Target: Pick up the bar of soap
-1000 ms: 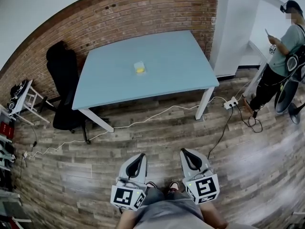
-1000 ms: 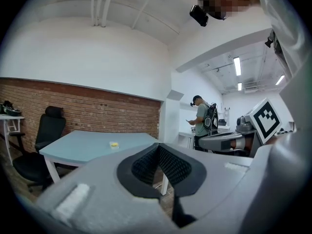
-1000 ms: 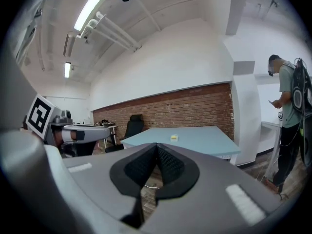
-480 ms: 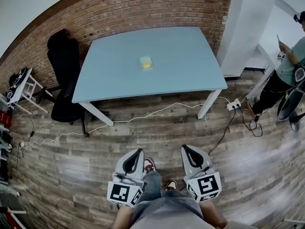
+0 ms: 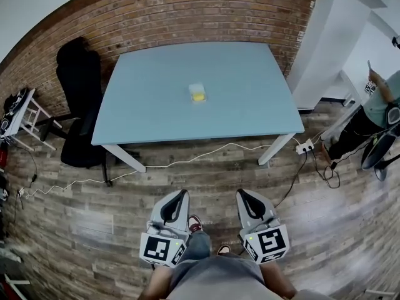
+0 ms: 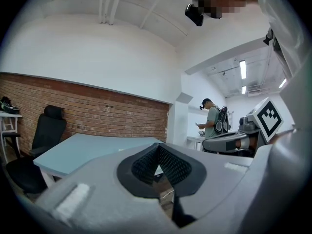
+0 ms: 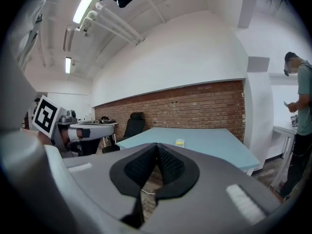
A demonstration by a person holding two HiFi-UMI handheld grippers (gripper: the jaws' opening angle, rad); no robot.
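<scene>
A small yellow bar of soap [image 5: 198, 95] on a pale holder lies near the middle of the light blue table [image 5: 156, 114]. It shows as a tiny yellow spot [image 7: 180, 142] on the tabletop in the right gripper view. Both grippers hang low in front of the person, well short of the table, over the wooden floor. The left gripper [image 5: 180, 195] has its jaws together and holds nothing. The right gripper [image 5: 242, 194] is likewise shut and empty. In the left gripper view the table [image 6: 83, 152] is visible but the soap is hidden.
A black office chair [image 5: 78, 114] stands at the table's left end against the brick wall. A white cable [image 5: 187, 160] and a power strip [image 5: 305, 147] lie on the floor before the table. A person [image 5: 375, 114] stands at the right, beside a white pillar [image 5: 325, 49].
The table and soap have come closer and lower in the head view as the person walks toward them. Both grippers keep their spot in front of the body, still shut.
</scene>
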